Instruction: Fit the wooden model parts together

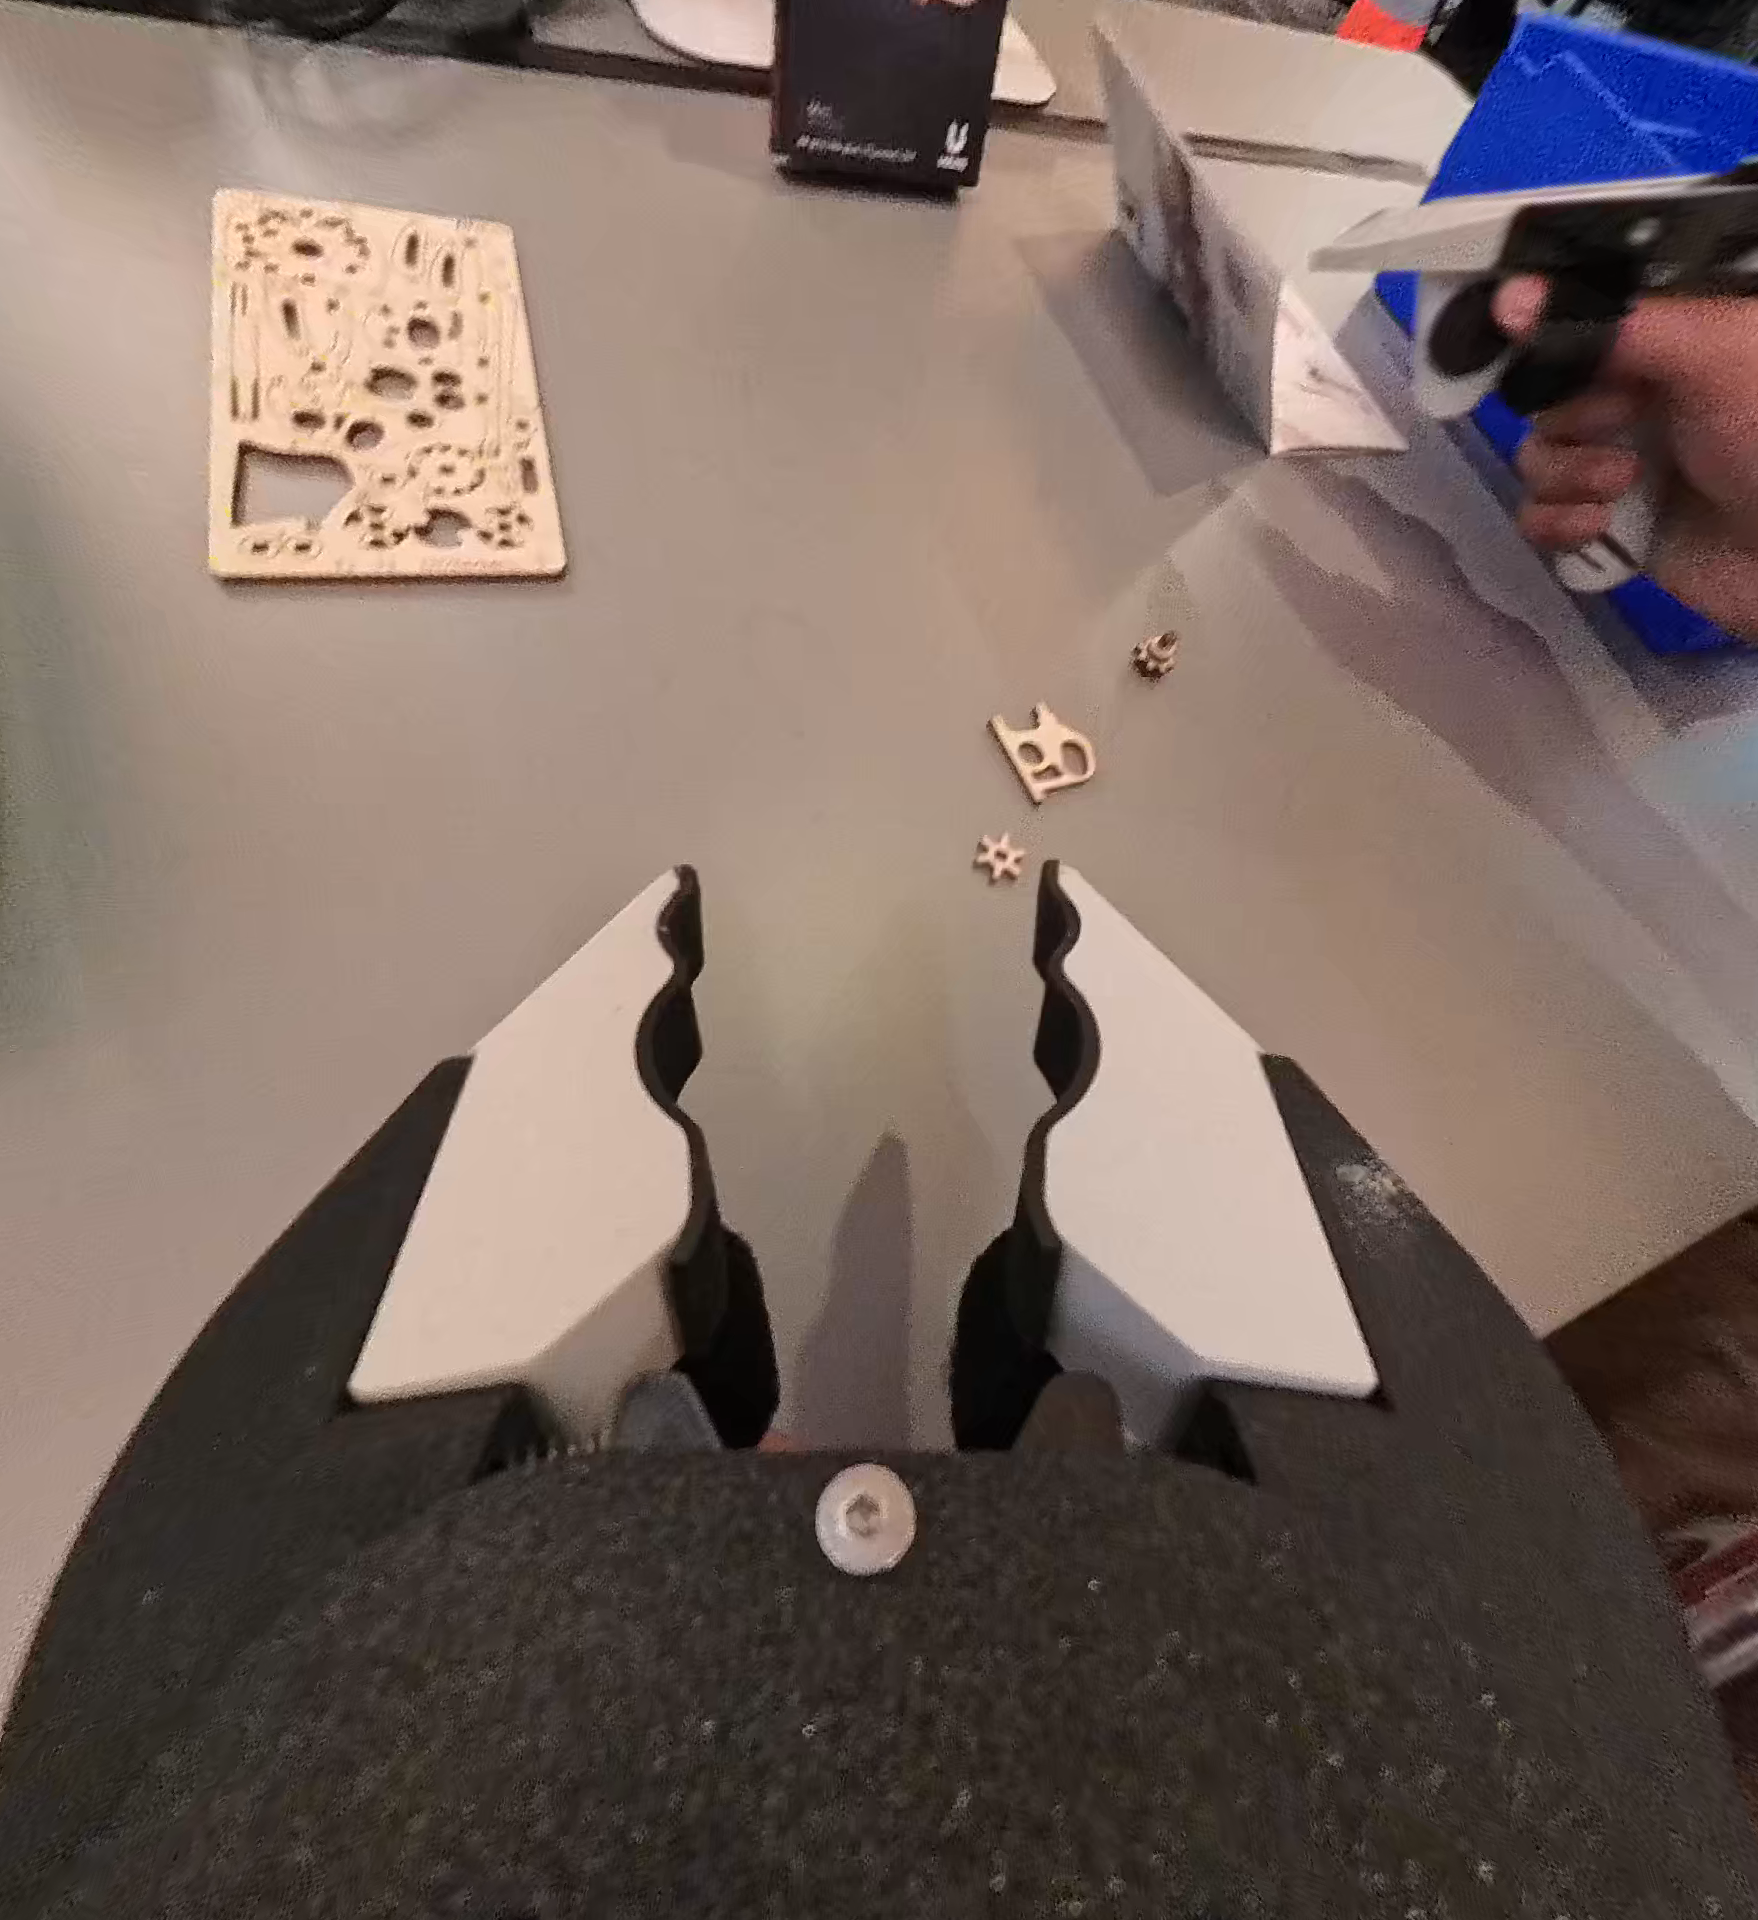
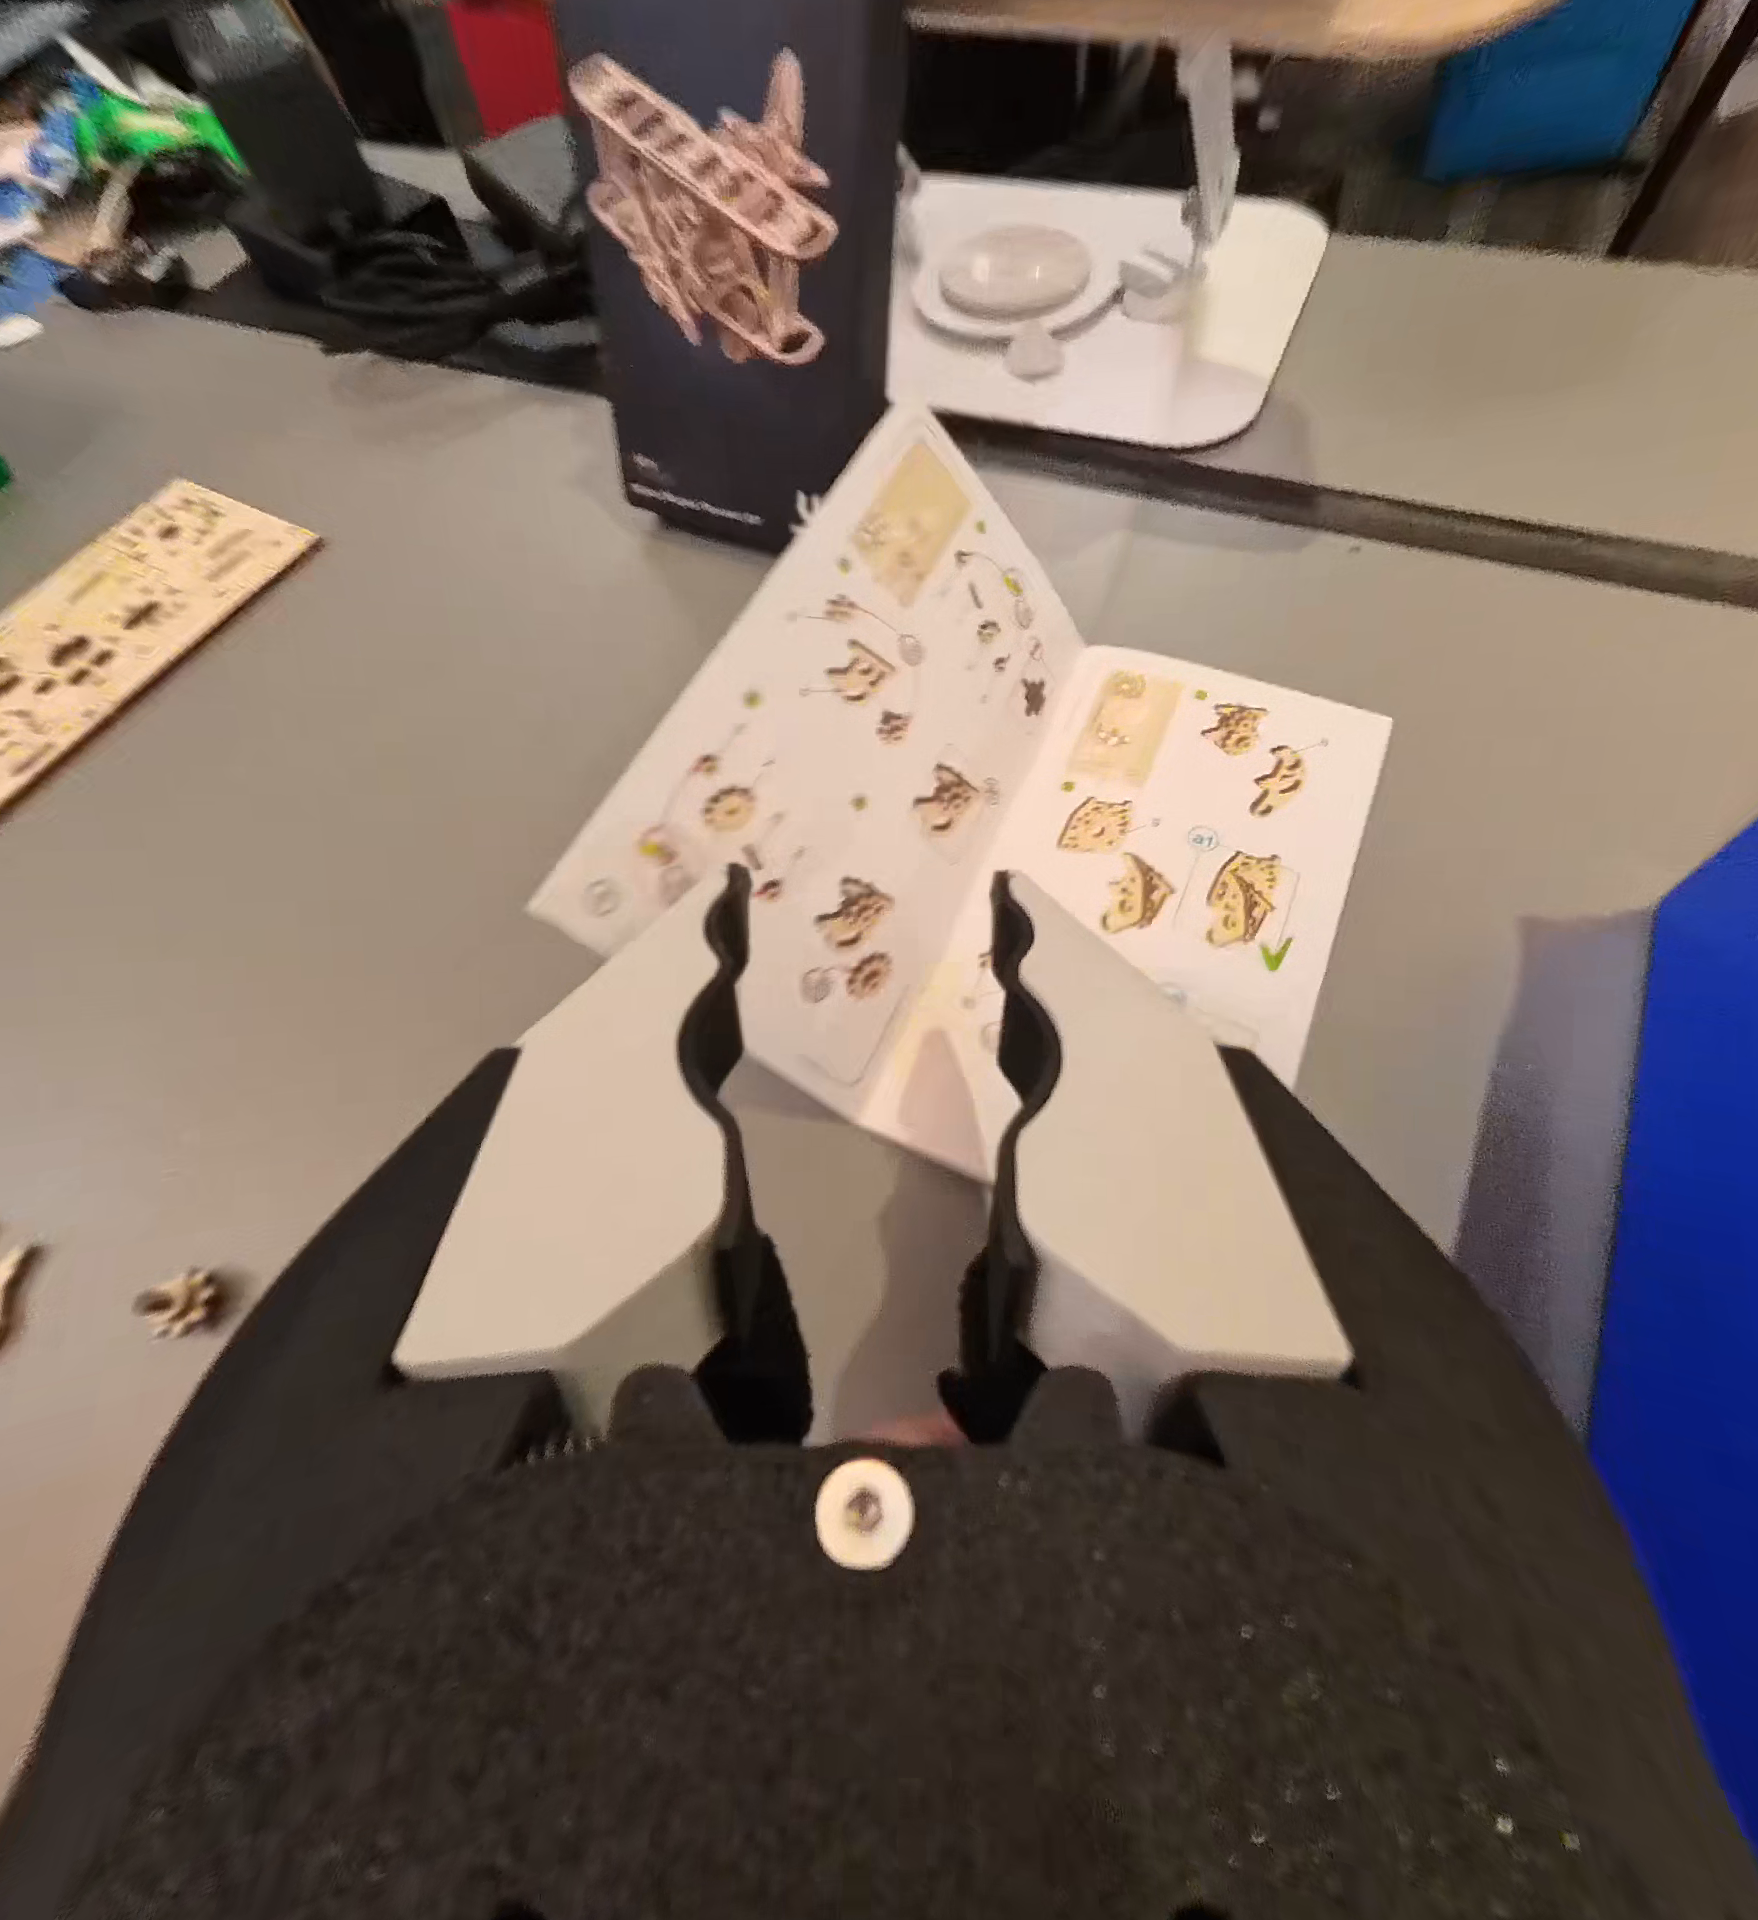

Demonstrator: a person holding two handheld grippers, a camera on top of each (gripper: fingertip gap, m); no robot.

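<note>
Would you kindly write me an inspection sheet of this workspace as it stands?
Surface: grey table, flat.
Job's things: wooden parts sheet lying flat; star gear, flat bracket piece and small toothed hub lying loose, apart.
Clutter: dark model box standing; open instruction booklet; white stand.
Grippers: left gripper open, empty; right gripper open, empty, above the booklet.
Cables: black tangle at the far edge.
Surroundings: blue bin; a person's hand.
</note>
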